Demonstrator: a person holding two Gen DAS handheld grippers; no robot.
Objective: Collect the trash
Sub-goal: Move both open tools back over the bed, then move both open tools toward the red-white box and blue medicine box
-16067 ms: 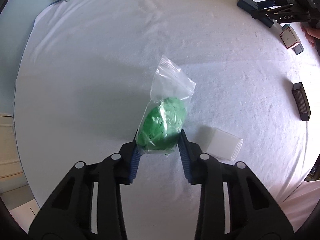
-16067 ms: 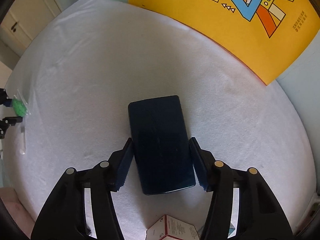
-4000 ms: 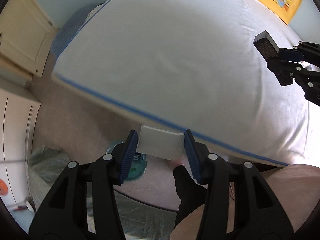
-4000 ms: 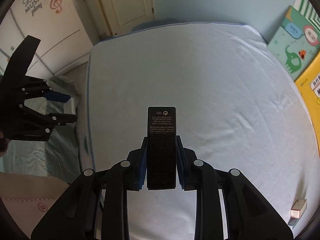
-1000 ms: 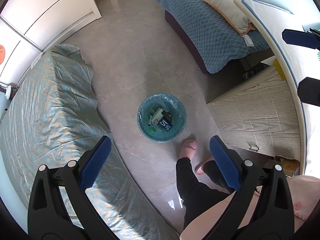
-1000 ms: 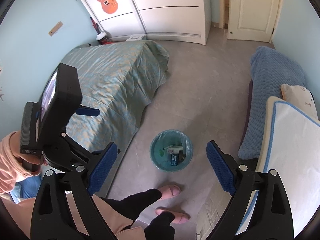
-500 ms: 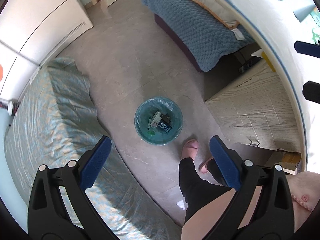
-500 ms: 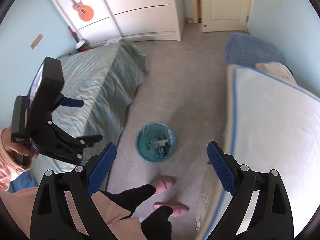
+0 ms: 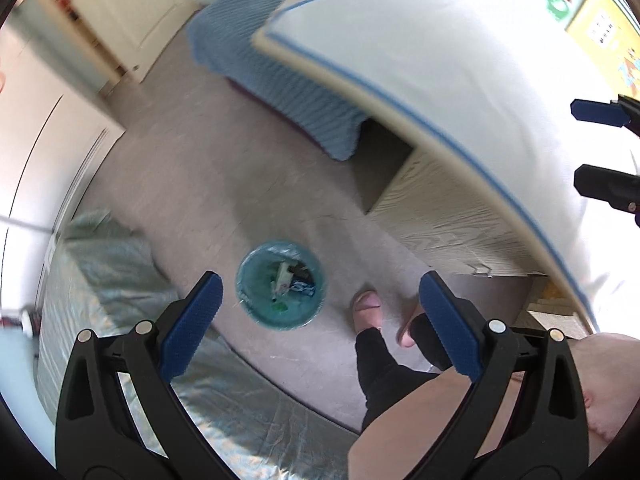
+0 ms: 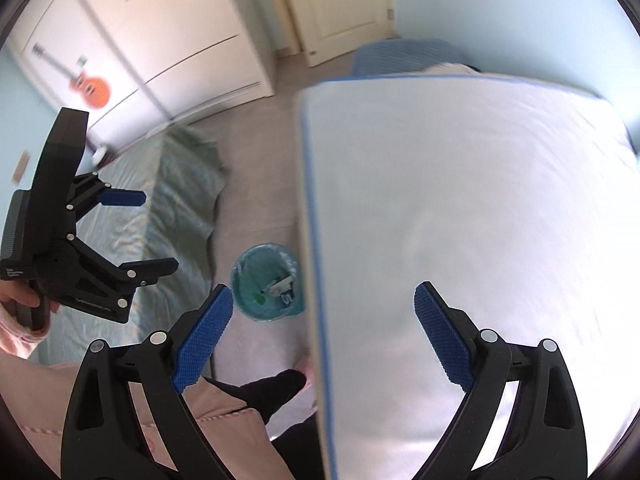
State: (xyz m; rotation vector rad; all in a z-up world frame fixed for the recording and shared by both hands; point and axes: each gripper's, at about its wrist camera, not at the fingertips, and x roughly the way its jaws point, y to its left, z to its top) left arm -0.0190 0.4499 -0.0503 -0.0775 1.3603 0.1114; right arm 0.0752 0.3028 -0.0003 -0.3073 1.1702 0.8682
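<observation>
**A:** ok so what's filling the frames? Biggest stuff first.

**B:** The bed (image 10: 460, 208) with the white sheet is taking up the whole right half of the right wrist view, blue piping running down its left edge. In the left wrist view it's sweeping across the upper right. A second bed with a green cover (image 9: 120, 288) is lying along the lower left there, and the grey floor (image 9: 224, 184) is showing between the two. White wardrobe (image 10: 160, 40) with a guitar sticker is sitting upper left in the right view. Everything's looking a bit motion-smeared.

**A:** And the grippers?

**B:** The left gripper (image 9: 320, 304) is gaping wide, blue pads far apart, nothing between them. Same for the right gripper (image 10: 324, 320), spread wide and carrying nothing. Each one is also showing up in the other's camera: the left at the left edge of the right view, with a hand (image 10: 20, 300) wrapping its handle; the right poking in at the right edge of the left view.

**A:** Where's the trash?

**B:** In the bin (image 9: 280, 284), a round blue-green one standing on the floor between the beds, centre of the left view. In the right view it's sitting just left of the mattress edge. Inside it, a white box, something dark and a green bit are lying together. A slippered foot (image 9: 366, 308) is standing just right of the bin.
</observation>
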